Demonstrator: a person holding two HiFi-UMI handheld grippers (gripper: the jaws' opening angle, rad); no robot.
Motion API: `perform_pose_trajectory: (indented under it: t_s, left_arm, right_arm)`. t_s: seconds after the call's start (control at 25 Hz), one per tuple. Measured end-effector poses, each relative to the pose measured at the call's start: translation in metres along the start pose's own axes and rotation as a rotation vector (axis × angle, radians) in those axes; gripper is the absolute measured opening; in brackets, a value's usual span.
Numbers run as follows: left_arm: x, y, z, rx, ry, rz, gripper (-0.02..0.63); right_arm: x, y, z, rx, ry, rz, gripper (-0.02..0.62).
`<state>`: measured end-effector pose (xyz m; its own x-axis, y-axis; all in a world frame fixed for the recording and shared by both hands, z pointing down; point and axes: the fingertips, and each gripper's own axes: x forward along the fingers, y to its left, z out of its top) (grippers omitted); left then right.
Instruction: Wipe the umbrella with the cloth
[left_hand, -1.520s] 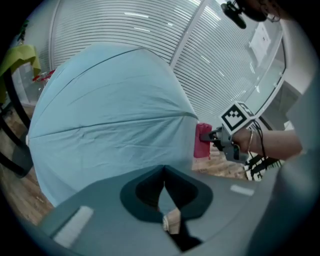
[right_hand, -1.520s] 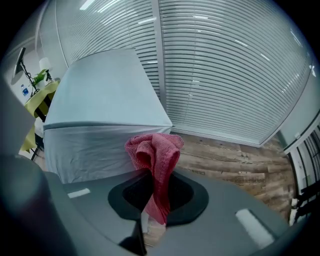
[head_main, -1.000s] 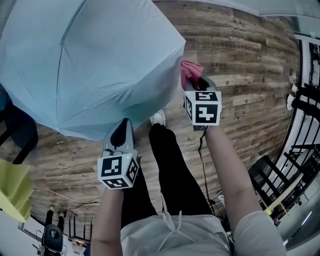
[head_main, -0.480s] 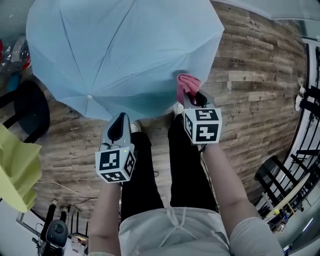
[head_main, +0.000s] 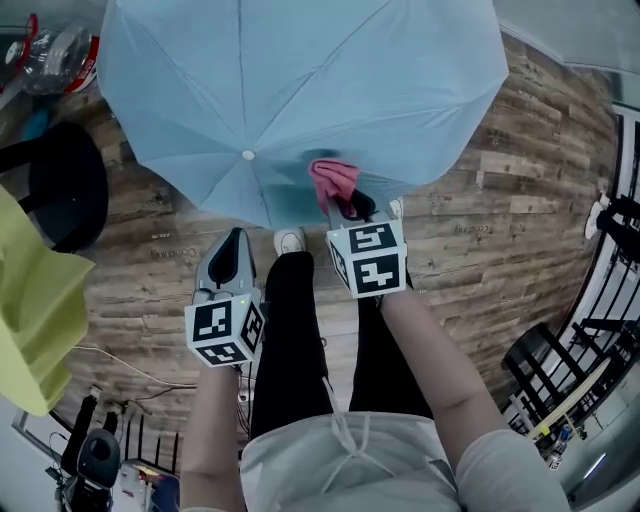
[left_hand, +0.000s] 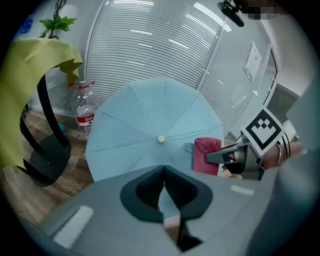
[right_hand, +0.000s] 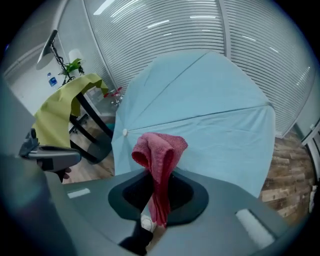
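Two grippers, one umbrella (head_main: 300, 90), one cloth (right_hand: 159, 152). Right gripper (head_main: 345, 205): tongs pinching the pink cloth, whose bunched upper end stands free above the jaws while its lower end hangs through them. Left gripper (left_hand: 163, 172): tongs pressed together with nothing between, held low, short of the canopy's near edge. Umbrella: open, pale blue, canopy-up on the plank floor (head_main: 510, 190) ahead of the person's feet. The cloth sits over the near panels, just beside the white tip cap (head_main: 248, 155). Step in hand, by judgement: a wiping stroke at or near its start. Next move calls for pressing the cloth onto the fabric and drawing it along a panel toward the rim without tipping the canopy. Not determinable: whether cloth touches fabric. Hidden: shaft and handle, beneath the canopy. Cut off: far rim, at the head view's top edge.
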<state>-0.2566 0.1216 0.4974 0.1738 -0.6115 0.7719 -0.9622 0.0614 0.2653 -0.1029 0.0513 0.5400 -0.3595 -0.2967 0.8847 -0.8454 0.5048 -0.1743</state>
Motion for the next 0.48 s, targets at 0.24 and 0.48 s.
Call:
perform_pose_trajectory:
  t_s: [0.24, 0.48]
  left_arm:
    - [-0.019, 0.057, -0.027, -0.059, 0.032, 0.049, 0.008]
    - [-0.014, 0.063, -0.037, -0.076, 0.051, 0.039, 0.008]
  right_arm:
    - [0.032, 0.061, 0.029, -0.038, -0.032, 0.051, 0.061]
    - [0.052, 0.071, 0.044, 0.002, -0.044, 0.055, 0.061]
